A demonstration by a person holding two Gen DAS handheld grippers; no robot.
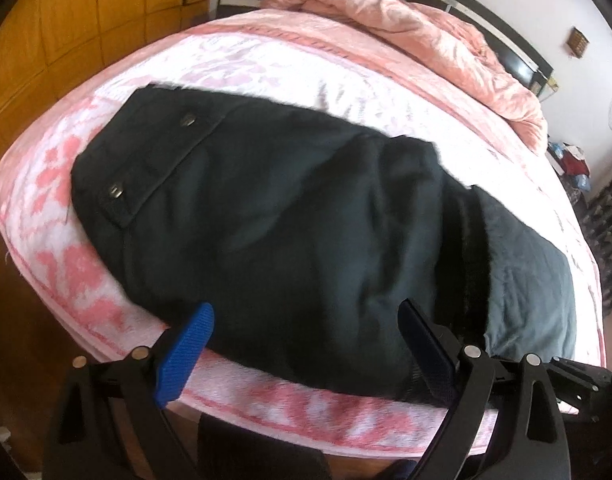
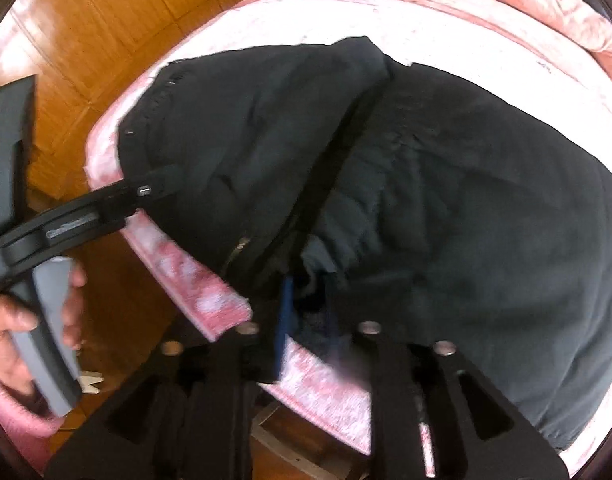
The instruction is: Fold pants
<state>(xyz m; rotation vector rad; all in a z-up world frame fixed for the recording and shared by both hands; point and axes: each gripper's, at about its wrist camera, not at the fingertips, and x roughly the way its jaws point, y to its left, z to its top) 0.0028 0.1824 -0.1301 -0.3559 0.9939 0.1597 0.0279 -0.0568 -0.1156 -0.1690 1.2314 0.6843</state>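
My left gripper point(image 1: 306, 344) is spread wide, its ribbed blue pads point(image 1: 186, 354) parted with nothing between them, and the pants point(image 1: 266, 208) bulge straight ahead of the fingertips, a thick, dark, matte heap lying across the bed point(image 1: 54, 256). The near edge of the cloth sits between my two left fingers and just beyond them, over the plush pink-and-white blanket with its blotchy floral nap. Ahead and to the left of the left finger there's a stitched flap with two dull metal snaps point(image 1: 186, 121), round and flat. Off past my right-hand finger the fabric turns paler, a greyer, smoother panel point(image 1: 533, 280) with soft creases. Far ahead, a crumpled pink quilt point(image 1: 425, 40) is piled up, velvety and deeply folded, and glossy orange wood panels point(image 1: 86, 20) curve away to the left. Now my right gripper point(image 2: 307, 312): the fingers stand close together, narrow gap, pinching a bunched fold of the pants point(image 2: 465, 208) right at the tips, where the cloth gathers into tight puckers. A black band runs diagonally away from those fingers, and a small zip point(image 2: 236, 254) glints just left of them. The picture is smeared here, soft at the edges. Well out to the left my left hand point(image 2: 14, 332) grips the grey handle of the other tool, its black arm reaching to the pants' far left edge.
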